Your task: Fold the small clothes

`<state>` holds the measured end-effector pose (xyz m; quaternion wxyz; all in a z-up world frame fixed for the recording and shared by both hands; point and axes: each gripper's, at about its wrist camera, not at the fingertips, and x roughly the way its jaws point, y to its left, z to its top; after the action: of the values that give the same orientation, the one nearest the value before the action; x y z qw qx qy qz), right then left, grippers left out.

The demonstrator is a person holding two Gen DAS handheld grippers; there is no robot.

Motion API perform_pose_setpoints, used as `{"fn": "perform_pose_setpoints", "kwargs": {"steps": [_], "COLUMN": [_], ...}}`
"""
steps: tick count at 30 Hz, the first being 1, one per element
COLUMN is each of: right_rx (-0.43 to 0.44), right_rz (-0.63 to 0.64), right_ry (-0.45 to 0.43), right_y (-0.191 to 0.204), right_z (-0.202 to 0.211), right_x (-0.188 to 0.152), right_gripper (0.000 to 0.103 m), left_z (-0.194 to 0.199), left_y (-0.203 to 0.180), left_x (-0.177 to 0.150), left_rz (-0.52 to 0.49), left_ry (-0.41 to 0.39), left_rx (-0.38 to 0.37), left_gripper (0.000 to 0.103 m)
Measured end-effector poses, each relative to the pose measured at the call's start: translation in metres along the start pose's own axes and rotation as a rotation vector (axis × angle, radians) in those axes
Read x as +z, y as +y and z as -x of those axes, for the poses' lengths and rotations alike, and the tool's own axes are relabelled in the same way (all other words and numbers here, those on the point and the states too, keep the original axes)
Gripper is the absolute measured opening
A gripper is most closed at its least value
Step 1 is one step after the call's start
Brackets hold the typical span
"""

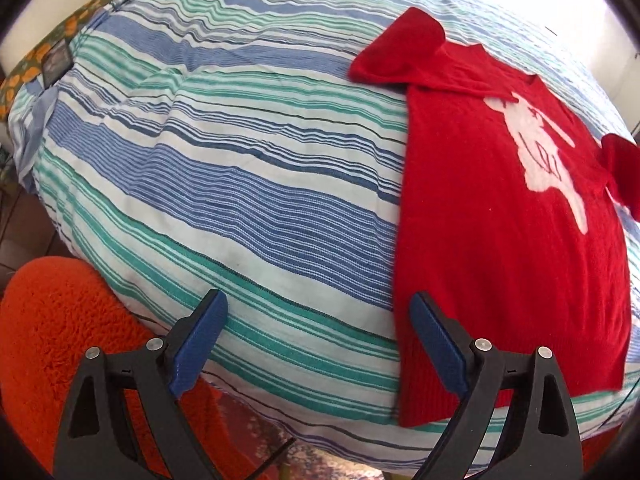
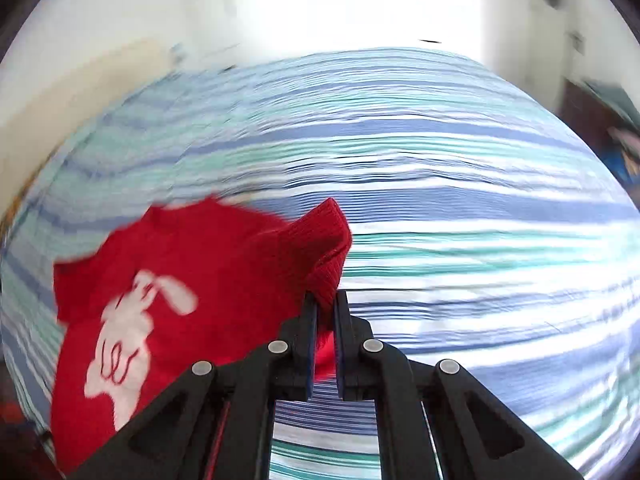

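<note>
Left wrist view showed your left gripper [image 1: 318, 330] with its jaws spread wide, the blue-padded fingers [image 1: 200, 340] well apart and holding nothing. The small red knitted sweater with a white rabbit figure [image 1: 504, 208] lay spread flat on the bed's blue, green and white striped cover [image 1: 224, 168], off to the right of those jaws. Your right-hand finger sat over the sweater's lower left corner near the ribbed hem; whether it touched the knit, you could not tell from this angle. The left-hand finger hung above bare striped cover near the bed's edge. One sleeve [image 1: 396, 52] lay folded out at the far left of the sweater, up by the collar. An orange shaggy rug [image 1: 60, 320] showed beneath the bed's edge at lower left, and a floral-patterned cloth [image 1: 60, 40] edged the far corner.

In the right wrist view, your right gripper [image 2: 326, 300] had its jaws pressed nearly together, pinching the ribbed red cuff of the other sleeve [image 2: 320, 244]. The cuff stood up between and above the fingertips, lifted off the cover, with red knit also visible lower in the narrow gap. The sweater's body and rabbit figure [image 2: 132, 320] lay to the left of these jaws, on the striped cover. This view was blurred, so finer detail could not be read.
</note>
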<state>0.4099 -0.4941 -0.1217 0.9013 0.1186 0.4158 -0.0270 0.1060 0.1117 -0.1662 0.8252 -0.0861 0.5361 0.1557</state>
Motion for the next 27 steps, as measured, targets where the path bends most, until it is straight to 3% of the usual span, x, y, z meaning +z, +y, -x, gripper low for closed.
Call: {"fn": "perform_pose_setpoints", "kwargs": {"steps": [3, 6, 9, 15, 16, 18, 20, 21, 22, 24, 25, 27], "right_rx": [-0.098, -0.069, -0.057, -0.117, -0.148, -0.227, -0.195, -0.185, -0.178, -0.149, -0.144, -0.212], "right_rz": [-0.204, -0.325, -0.369, -0.463, -0.473, -0.492, -0.556, -0.564, -0.555, -0.558, -0.566, -0.567], "right_ry": [0.034, 0.053, 0.014, -0.11, -0.106, -0.014, 0.099, 0.094, 0.08, 0.073, 0.06, 0.011], "right_y": [-0.109, -0.156, -0.152, -0.155, -0.158, -0.175, -0.188, -0.189, -0.188, -0.192, -0.197, -0.205], "right_z": [0.0, -0.006, -0.005, 0.029, 0.029, 0.011, -0.013, -0.014, -0.01, -0.001, 0.006, 0.027], "right_x": [-0.012, -0.025, -0.031, -0.035, -0.037, -0.046, -0.06, -0.062, -0.061, -0.061, -0.061, -0.06], "right_gripper": [0.007, 0.007, 0.007, 0.006, 0.006, 0.006, 0.006, 0.007, 0.008, 0.023, 0.038, 0.043], "left_z": [-0.002, 0.0, 0.002, -0.001, -0.001, -0.002, -0.002, -0.002, -0.002, -0.003, -0.004, -0.005], "left_y": [-0.008, -0.016, -0.021, -0.02, -0.019, -0.018, -0.015, -0.014, -0.012, -0.011, -0.011, -0.013], "left_x": [-0.002, -0.005, -0.007, -0.008, -0.007, -0.006, -0.006, -0.006, -0.006, -0.006, -0.006, -0.006], "left_rz": [-0.03, -0.071, -0.1, -0.103, -0.101, -0.093, -0.081, -0.076, -0.07, -0.064, -0.063, -0.069], "left_ry": [0.005, -0.004, -0.018, -0.012, -0.01, -0.006, -0.003, -0.001, 0.0, 0.004, 0.005, 0.003], "left_rx": [0.016, 0.041, 0.064, 0.075, 0.075, 0.072, 0.067, 0.064, 0.062, 0.059, 0.06, 0.067], "left_gripper": [0.094, 0.094, 0.094, 0.093, 0.093, 0.093, 0.093, 0.093, 0.093, 0.093, 0.093, 0.093]}}
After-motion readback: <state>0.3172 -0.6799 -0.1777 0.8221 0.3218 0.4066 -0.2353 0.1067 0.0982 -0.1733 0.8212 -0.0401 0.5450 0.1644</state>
